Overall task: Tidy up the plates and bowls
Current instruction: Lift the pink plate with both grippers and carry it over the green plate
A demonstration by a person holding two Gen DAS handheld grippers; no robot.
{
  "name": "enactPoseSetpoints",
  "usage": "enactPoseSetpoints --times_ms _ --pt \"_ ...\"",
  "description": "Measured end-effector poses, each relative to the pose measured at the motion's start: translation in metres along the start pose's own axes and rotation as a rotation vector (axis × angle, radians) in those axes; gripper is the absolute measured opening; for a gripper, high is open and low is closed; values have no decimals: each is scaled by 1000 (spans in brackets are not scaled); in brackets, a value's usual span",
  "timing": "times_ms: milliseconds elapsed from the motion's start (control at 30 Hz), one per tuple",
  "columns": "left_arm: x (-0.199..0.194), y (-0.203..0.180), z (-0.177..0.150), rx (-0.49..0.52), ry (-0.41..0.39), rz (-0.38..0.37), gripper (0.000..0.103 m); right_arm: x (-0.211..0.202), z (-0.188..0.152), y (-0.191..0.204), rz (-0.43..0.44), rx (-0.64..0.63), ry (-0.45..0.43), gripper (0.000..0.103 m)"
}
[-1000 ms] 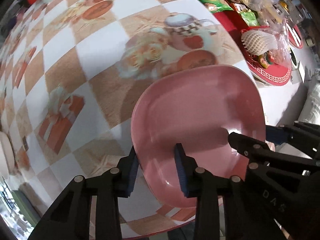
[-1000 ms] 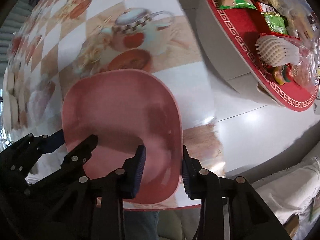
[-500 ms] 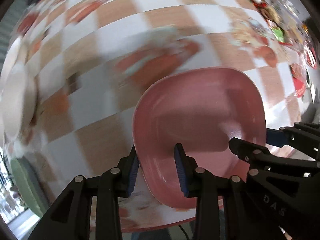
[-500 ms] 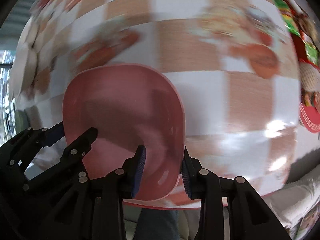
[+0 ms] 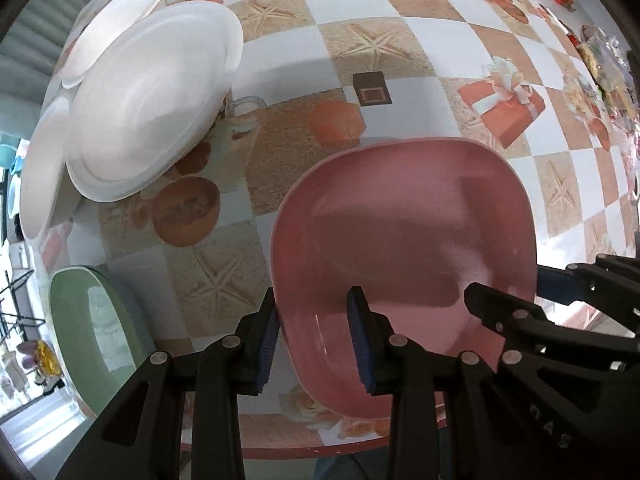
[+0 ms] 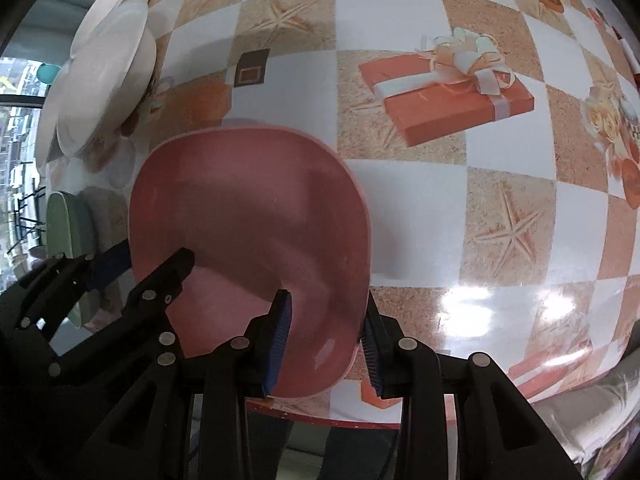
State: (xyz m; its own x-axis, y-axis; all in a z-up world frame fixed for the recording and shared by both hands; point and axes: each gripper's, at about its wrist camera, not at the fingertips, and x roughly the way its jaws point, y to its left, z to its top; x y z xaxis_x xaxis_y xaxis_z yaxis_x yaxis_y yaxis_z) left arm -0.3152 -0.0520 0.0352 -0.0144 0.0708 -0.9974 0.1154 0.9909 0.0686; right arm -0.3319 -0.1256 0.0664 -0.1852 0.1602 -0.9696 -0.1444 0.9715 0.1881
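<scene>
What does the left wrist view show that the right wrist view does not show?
Only the left wrist view shows the inside of the green plate and the whole top white plate. Only the right wrist view shows a bright glare on the tablecloth. Both show the pink plate clamped by the left gripper and right gripper.

Both wrist views close, looking down, sharing pink plate (image 5: pixel 404 248) and tablecloth (image 6: pixel 440 208)

L gripper (image 5: pixel 316 340) + R gripper (image 6: pixel 324 340) clamped (pointing down)
</scene>
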Motion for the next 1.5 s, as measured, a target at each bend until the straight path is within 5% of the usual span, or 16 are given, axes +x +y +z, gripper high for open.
enactPoseSetpoints --times_ms 400,667,867,1267,1500 --pt "-11 46 -13 7 -21 -47 35 4 12 -1 2 61 27 37" --pt "-21 78 -33 -13 -40 -46 34 5 7 32 19 47 42 37" --pt "-43 108 -49 -44 -85 -17 34 -13 15 76 49 3 34 37" --pt "-67 231 -96 -169 -99 114 34 6 21 196 164 -137 90 37" --pt "-55 246 -101 -191 -76 115 34 27 24 222 162 -131 119 37"
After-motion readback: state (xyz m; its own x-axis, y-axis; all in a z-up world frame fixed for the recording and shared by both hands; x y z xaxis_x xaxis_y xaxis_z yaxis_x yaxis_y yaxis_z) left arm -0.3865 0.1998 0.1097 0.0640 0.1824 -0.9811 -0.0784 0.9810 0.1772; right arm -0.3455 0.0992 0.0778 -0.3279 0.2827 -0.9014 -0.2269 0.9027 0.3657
